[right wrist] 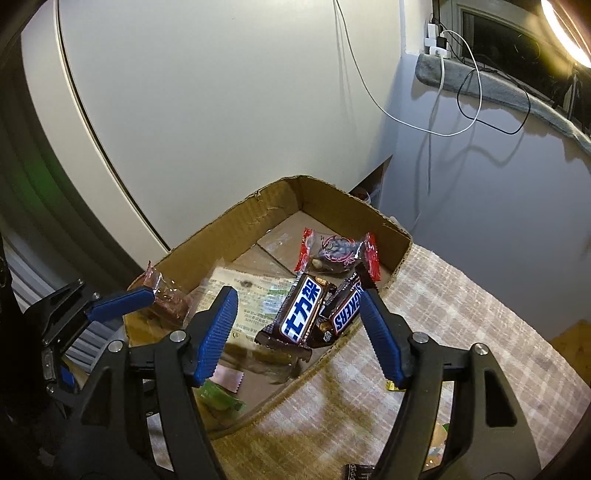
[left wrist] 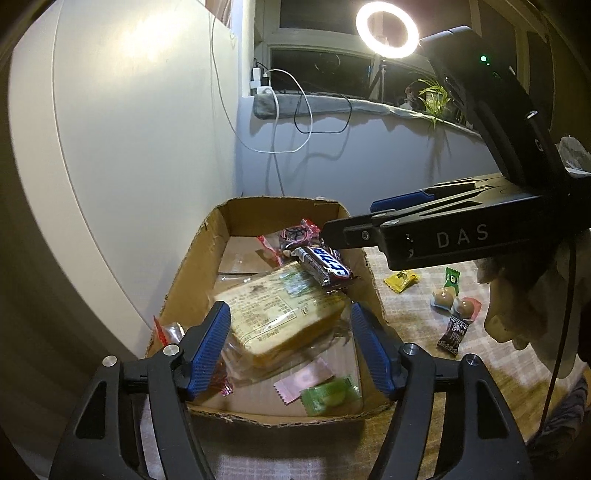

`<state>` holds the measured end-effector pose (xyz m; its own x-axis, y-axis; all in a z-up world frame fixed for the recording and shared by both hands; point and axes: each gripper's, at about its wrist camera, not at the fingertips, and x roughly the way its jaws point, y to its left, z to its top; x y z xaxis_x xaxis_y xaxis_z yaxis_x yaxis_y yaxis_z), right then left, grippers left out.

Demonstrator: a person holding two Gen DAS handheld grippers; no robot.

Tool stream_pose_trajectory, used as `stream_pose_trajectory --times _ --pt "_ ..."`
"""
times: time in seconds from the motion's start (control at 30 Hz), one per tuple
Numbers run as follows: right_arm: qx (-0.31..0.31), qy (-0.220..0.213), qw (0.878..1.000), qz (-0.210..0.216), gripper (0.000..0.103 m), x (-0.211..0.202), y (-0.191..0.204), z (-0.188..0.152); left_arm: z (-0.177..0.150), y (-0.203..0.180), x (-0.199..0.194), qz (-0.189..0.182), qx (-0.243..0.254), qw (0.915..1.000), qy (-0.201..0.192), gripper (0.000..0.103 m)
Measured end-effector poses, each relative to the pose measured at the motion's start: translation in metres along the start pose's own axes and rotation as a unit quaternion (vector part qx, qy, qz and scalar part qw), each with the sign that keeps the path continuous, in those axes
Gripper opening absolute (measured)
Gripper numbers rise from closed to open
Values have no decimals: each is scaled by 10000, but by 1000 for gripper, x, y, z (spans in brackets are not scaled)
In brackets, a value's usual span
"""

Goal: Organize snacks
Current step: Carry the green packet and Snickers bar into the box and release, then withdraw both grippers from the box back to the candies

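Observation:
A shallow cardboard box [left wrist: 192, 273] [right wrist: 236, 229] sits against a white cabinet. In it lie a wrapped sandwich [left wrist: 284, 314], Snickers bars [left wrist: 325, 264] [right wrist: 303, 314], a red-ended dark sweet [right wrist: 338, 251], a pink sachet [left wrist: 303, 380] and a green sweet [left wrist: 330, 395]. My left gripper [left wrist: 291, 339] is open over the sandwich, holding nothing. My right gripper [right wrist: 297, 321] is open above the Snickers bars at the box's right wall; its fingers also show in the left wrist view [left wrist: 354, 225].
Loose sweets lie on the checked cloth right of the box: a yellow one [left wrist: 400, 280], a green one [left wrist: 451, 277], round jellies [left wrist: 456, 301] and a dark packet [left wrist: 455, 330]. Cables hang down the wall behind. A ring light [left wrist: 387, 29] shines at the back.

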<state>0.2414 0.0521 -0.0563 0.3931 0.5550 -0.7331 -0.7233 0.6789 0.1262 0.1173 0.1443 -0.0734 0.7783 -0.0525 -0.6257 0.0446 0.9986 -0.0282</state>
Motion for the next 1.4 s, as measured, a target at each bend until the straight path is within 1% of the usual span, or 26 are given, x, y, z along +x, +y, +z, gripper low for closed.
stream_pose_trajectory --times 0.23,0.37,0.57,0.77,0.9,1.07,1.2,1.3,1.33,1.4 --pt "46 -92 9999 -73 72 -21 -9 -8 1 -5 -8 4 33 10000 -48 70" --pt "112 -116 9997 -166 72 -36 -24 -17 3 -14 -12 -59 87 9999 -92 70" --pt "276 -116 9989 -359 72 -59 -53 -37 4 -36 -16 -213 229 9994 -124 70" --pt "453 -71 9977 -500 72 -76 -82 -59 5 -62 -14 -476 395 9980 -91 70" --pt "567 -44 9968 -565 72 -85 -100 -73 3 -80 -8 -683 532 9962 26 70" --pt "708 15 9953 -667 72 -91 -122 -87 -1 -101 1 -814 679 9942 198 70" --pt "892 30 9930 -772 72 -96 -145 -98 -6 -115 13 -988 803 9911 397 70" --pt "1023 73 9911 -846 72 -97 -165 -105 -9 -121 24 -1175 761 9883 597 69" --pt "1062 96 9906 -861 72 -97 -171 -107 -10 -123 26 -1179 762 9881 629 69" --pt "1155 162 9891 -893 72 -95 -184 -114 -11 -126 34 -1200 774 9871 722 64"
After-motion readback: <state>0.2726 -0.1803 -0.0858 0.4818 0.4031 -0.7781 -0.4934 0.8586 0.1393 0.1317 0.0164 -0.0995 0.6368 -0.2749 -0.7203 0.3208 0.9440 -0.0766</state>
